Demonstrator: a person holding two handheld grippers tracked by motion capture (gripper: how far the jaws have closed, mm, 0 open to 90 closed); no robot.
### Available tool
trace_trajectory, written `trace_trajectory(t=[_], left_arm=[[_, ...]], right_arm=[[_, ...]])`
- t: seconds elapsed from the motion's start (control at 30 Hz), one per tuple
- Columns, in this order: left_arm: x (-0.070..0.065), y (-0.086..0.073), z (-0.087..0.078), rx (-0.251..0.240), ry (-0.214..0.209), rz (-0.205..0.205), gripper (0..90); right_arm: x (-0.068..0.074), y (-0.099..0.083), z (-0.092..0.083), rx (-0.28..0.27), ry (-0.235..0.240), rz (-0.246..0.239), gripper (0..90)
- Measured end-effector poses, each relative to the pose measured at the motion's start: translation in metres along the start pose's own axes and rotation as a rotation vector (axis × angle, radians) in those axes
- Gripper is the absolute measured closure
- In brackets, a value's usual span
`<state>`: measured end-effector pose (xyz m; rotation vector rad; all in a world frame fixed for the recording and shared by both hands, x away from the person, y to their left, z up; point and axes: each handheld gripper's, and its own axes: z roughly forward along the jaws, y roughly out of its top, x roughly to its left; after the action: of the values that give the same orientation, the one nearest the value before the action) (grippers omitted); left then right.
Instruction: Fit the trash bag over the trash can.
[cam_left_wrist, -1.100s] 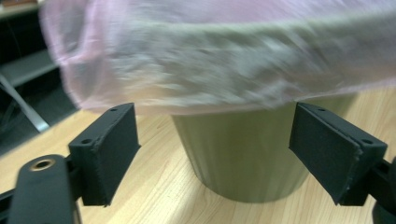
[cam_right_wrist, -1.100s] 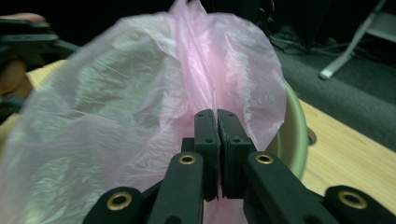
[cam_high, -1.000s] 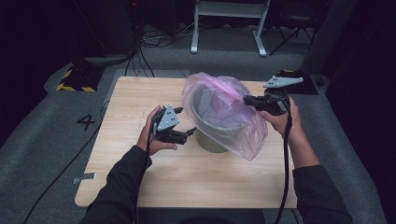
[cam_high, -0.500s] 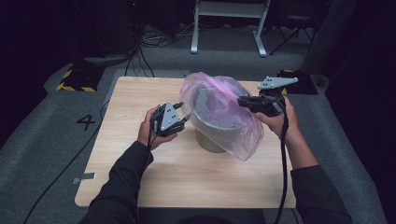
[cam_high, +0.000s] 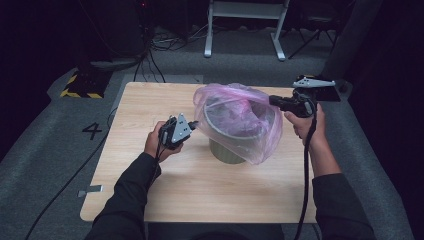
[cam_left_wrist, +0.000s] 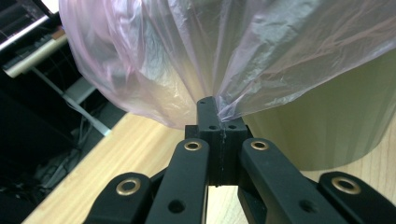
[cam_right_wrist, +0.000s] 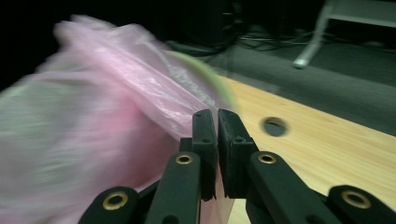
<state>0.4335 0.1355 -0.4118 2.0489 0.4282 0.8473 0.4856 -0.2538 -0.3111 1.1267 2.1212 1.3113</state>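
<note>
Toward the far right part of the table (cam_high: 150, 200) stands one pale green bin (cam_high: 227, 150), upright, with one pink plastic bag (cam_high: 235, 112) draped over its mouth and ballooning above the rim. I have both tools on that bag, one at each side. My left gripper (cam_high: 192, 124) sits just to the left of the bin; its jaws have just been closing, and in the left gripper view they are now clamped on a gathered fold of the film (cam_left_wrist: 219, 100), which fans up and away from the pads. My right gripper (cam_high: 274, 101) is at the opposite, far-right side of the rim, jaws pressed together on the bag's edge; in the right gripper view (cam_right_wrist: 212, 123) the film runs off to the left from between the pads, blurred.

What the next move turns on, as I judge it: the bag's mouth is stretched between the two grippers along a line crossing the bin from near-left to far-right, while the bin's axis stands vertical below it. The rim lies under and between the two tools, so both edges would have to come down and outward together to seat the bag.

Count: one bin, one bag, two grippers, one table.
</note>
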Motion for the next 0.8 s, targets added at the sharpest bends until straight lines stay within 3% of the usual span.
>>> trace_trajectory(t=[0.23, 0.27, 0.3, 0.33, 0.43, 0.63, 0.8], left_arm=[[0.001, -0.009, 0.005, 0.039, -0.042, 0.007, 90.0], [0.000, -0.010, 0.006, 0.046, -0.047, 0.008, 90.0], [-0.001, -0.012, 0.006, 0.054, -0.049, 0.014, 90.0], [-0.002, -0.015, 0.007, 0.064, -0.059, 0.019, 90.0], [-0.005, -0.021, 0.013, 0.092, -0.068, 0.020, 90.0], [-0.011, -0.028, 0.022, 0.128, -0.100, 0.026, 90.0], [-0.012, -0.033, 0.028, 0.141, -0.101, 0.021, 90.0]], right_arm=[[-0.029, -0.012, 0.021, 0.020, -0.098, 0.043, 86.4], [-0.038, -0.020, 0.027, 0.020, -0.096, 0.082, 87.1], [-0.038, -0.020, 0.027, 0.020, -0.096, 0.082, 87.1], [-0.047, -0.030, 0.034, 0.032, -0.087, 0.127, 87.0], [-0.053, -0.038, 0.040, 0.050, -0.075, 0.160, 87.0], [-0.055, -0.053, 0.063, 0.096, -0.050, 0.175, 87.2], [-0.054, -0.066, 0.077, 0.135, 0.003, 0.203, 87.4]])
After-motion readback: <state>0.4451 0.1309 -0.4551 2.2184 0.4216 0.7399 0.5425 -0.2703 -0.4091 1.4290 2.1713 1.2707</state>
